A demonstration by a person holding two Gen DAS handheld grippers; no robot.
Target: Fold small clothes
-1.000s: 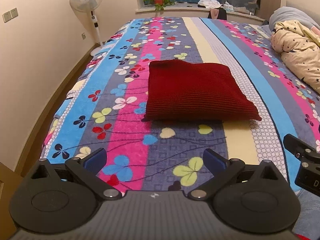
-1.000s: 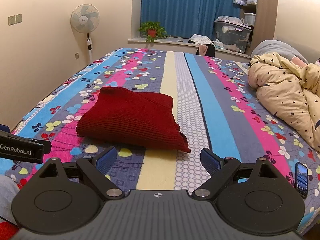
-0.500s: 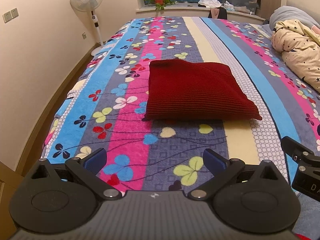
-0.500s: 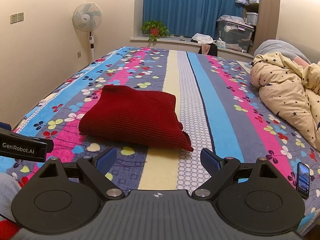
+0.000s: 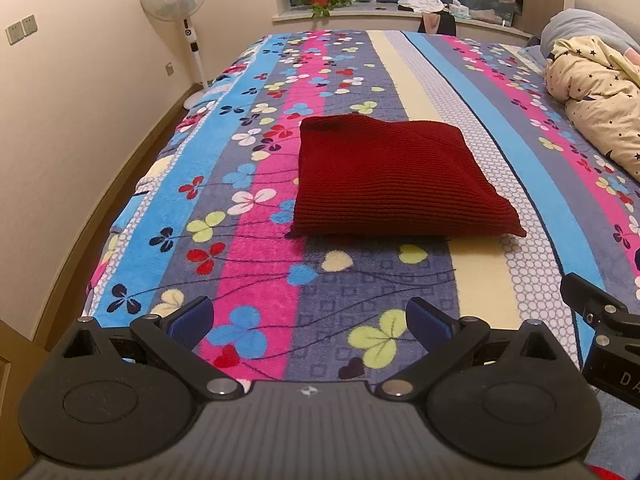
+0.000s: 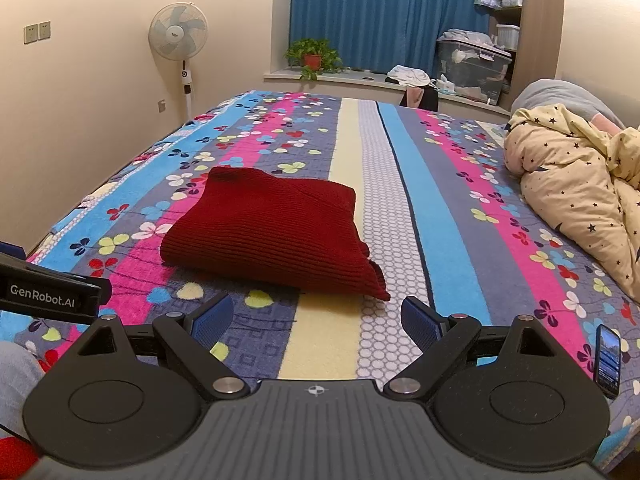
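A dark red knitted garment (image 5: pixel 394 178) lies folded into a neat rectangle on the striped, flower-patterned bedspread (image 5: pixel 256 264). My left gripper (image 5: pixel 310 322) hovers open over the near end of the bed, short of the garment, with nothing between its blue pads. The right wrist view shows the same red garment (image 6: pixel 276 232) ahead and to the left. My right gripper (image 6: pixel 316 320) is open too, empty, just short of the garment's near right corner. Each gripper's body shows at the edge of the other's view.
A crumpled cream duvet with stars (image 6: pixel 580 188) lies along the bed's right side. A phone (image 6: pixel 608 360) rests near the bed's right front edge. A standing fan (image 6: pixel 178 40) is by the left wall, a plant (image 6: pixel 314 56) and storage box on the window ledge.
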